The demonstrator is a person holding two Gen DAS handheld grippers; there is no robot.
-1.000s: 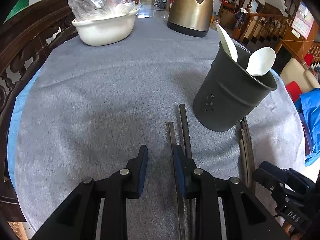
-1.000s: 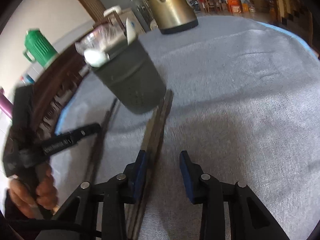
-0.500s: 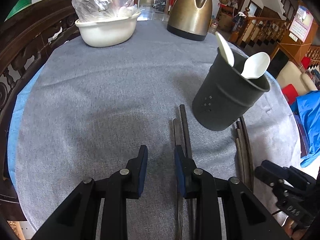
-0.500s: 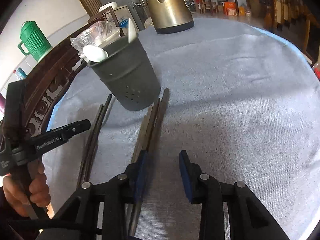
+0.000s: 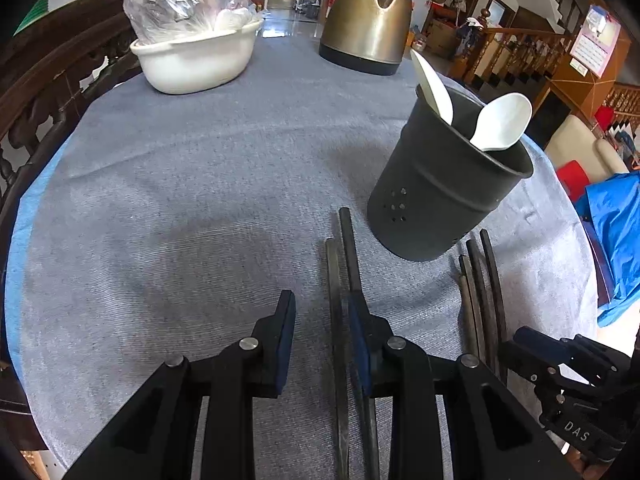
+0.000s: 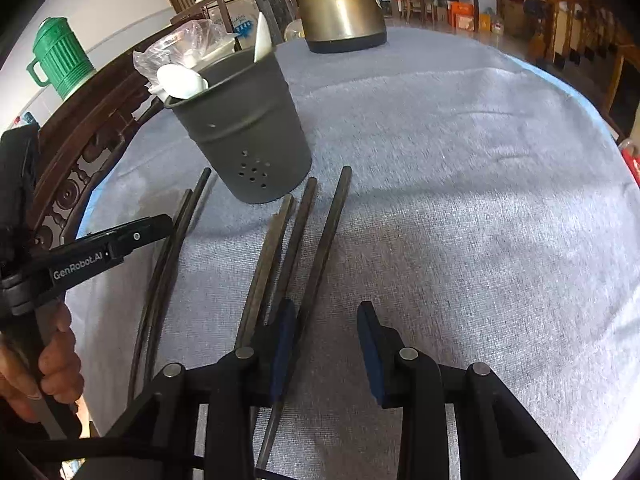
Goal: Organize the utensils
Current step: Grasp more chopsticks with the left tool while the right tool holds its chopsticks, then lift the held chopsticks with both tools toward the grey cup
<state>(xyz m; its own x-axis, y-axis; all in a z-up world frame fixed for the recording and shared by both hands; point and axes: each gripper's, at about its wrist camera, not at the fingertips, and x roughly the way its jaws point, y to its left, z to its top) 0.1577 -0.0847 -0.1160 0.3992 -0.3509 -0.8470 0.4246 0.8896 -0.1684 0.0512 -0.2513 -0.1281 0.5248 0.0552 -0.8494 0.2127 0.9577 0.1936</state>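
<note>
A dark grey utensil holder (image 5: 444, 184) stands upright on the grey cloth and holds two white spoons (image 5: 500, 124). It also shows in the right wrist view (image 6: 244, 136). Dark chopsticks lie flat on the cloth: one pair (image 5: 340, 264) left of the holder, several more (image 5: 480, 288) right of it. My left gripper (image 5: 320, 316) is open and empty above the near ends of the left pair. My right gripper (image 6: 326, 320) is open and empty, with one chopstick (image 6: 326, 240) between its fingers and others (image 6: 276, 248) just left.
A brass kettle (image 5: 368, 20) and a white bowl covered in plastic (image 5: 196, 52) stand at the far side of the round table (image 5: 160, 208). A carved wooden chair back (image 5: 48, 80) runs along the left edge. A green jug (image 6: 60, 64) stands off the table.
Both grippers have drawn back a little, so the holder looks farther off. The right wrist view has steadied and swung right. Both grippers stay open.
</note>
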